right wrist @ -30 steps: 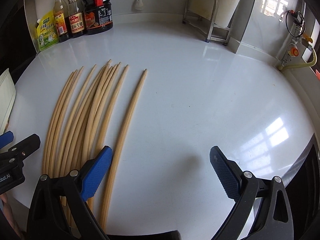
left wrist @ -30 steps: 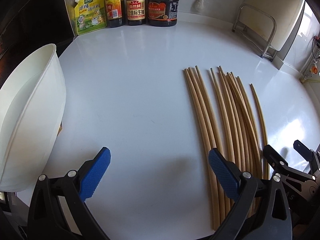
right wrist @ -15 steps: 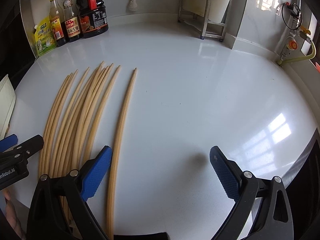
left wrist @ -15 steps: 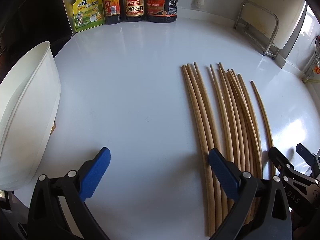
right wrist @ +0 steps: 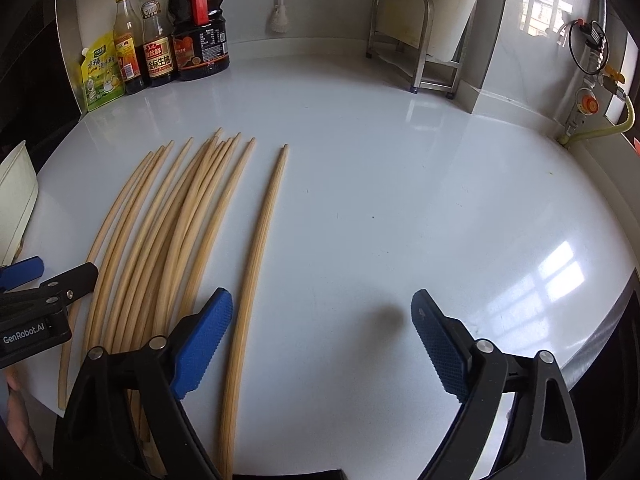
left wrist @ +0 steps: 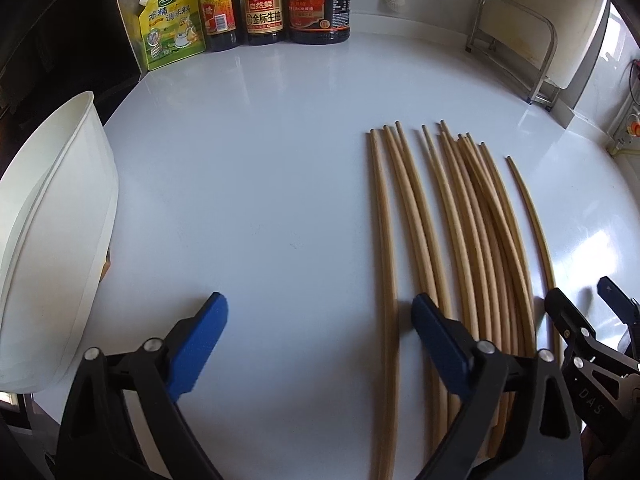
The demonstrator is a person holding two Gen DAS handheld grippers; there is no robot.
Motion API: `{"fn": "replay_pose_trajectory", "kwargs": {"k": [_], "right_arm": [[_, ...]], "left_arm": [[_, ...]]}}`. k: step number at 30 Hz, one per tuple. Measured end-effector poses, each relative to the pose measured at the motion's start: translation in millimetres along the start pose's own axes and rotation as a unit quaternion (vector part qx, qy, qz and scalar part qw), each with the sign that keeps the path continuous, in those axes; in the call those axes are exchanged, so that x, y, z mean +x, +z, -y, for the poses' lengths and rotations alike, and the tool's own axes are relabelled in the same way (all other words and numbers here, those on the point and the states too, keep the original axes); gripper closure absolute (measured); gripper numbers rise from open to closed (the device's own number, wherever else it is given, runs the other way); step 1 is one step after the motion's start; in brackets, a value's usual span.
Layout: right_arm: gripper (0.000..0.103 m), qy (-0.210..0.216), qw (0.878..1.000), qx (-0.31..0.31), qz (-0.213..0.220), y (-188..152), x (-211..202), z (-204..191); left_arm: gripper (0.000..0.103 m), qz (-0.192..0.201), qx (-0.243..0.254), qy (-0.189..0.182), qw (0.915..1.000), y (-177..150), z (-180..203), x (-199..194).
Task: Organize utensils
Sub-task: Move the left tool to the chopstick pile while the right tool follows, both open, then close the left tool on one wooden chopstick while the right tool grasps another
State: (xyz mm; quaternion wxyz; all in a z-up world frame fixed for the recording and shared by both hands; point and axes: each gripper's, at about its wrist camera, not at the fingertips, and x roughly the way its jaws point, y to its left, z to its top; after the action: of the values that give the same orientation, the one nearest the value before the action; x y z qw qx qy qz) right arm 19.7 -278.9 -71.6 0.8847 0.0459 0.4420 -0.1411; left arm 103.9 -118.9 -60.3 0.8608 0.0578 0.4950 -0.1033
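A batch of long wooden chopsticks [left wrist: 460,248] lies side by side on the white surface [left wrist: 260,184], their tips pointing toward the back wall, most of them bunched close and partly overlapping. One chopstick [right wrist: 256,264] lies a little apart on the right of the bunch. The left claw [left wrist: 320,332] hangs over the surface with its jaws closing; the leftmost chopstick of the bunch [left wrist: 386,280] runs between its blue pads, just beside the right-hand pad, but the pads do not press on it. The right claw [right wrist: 322,332] is also closing, and the lone chopstick passes between its pads just beside the left-hand one, with neither pad pressing on it. Each claw shows at the edge of the other's view, near the bunch. A white bin [left wrist: 52,240] stands at the left edge of the surface, well apart from the chopsticks. At the back stand a yellow-green pouch [left wrist: 170,22] and three sauce bottles [left wrist: 264,8] in a row, and a metal rack [right wrist: 416,40] stands farther right.
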Motion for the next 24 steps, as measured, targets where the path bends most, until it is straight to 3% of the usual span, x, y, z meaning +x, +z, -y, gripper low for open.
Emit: {"fn": "replay_pose_trajectory", "kwargs": {"k": [2,4,6,8,9,15,24], "right_arm": [[0.037,0.012,1.0,-0.01,0.002,0,-2,-5],[0.059,0.024,0.999,-0.023,0.001,0,-4,-12],[0.073,0.034,0.999,-0.034,-0.002,1,-6,-18],[0.09,0.041,0.998,-0.042,-0.007,2,-7,-23],[0.096,0.04,0.998,-0.043,-0.008,2,-7,-25],[0.097,0.08,0.997,-0.006,-0.014,3,-7,-17],[0.097,0.114,0.993,0.023,0.019,16,-42,-18]], "left_arm": [[0.039,0.004,0.007,-0.004,1.0,0,4,-3],[0.054,0.005,0.011,-0.009,0.9999,0,6,-6],[0.081,0.004,0.015,-0.015,0.9998,0,7,-8],[0.096,-0.001,0.017,-0.024,0.9996,0,7,-9],[0.096,-0.003,0.015,-0.027,0.9995,0,6,-9],[0.096,-0.014,0.004,-0.049,0.9987,-2,-2,-12],[0.096,0.006,-0.006,-0.072,0.9974,0,-15,-45]]}}
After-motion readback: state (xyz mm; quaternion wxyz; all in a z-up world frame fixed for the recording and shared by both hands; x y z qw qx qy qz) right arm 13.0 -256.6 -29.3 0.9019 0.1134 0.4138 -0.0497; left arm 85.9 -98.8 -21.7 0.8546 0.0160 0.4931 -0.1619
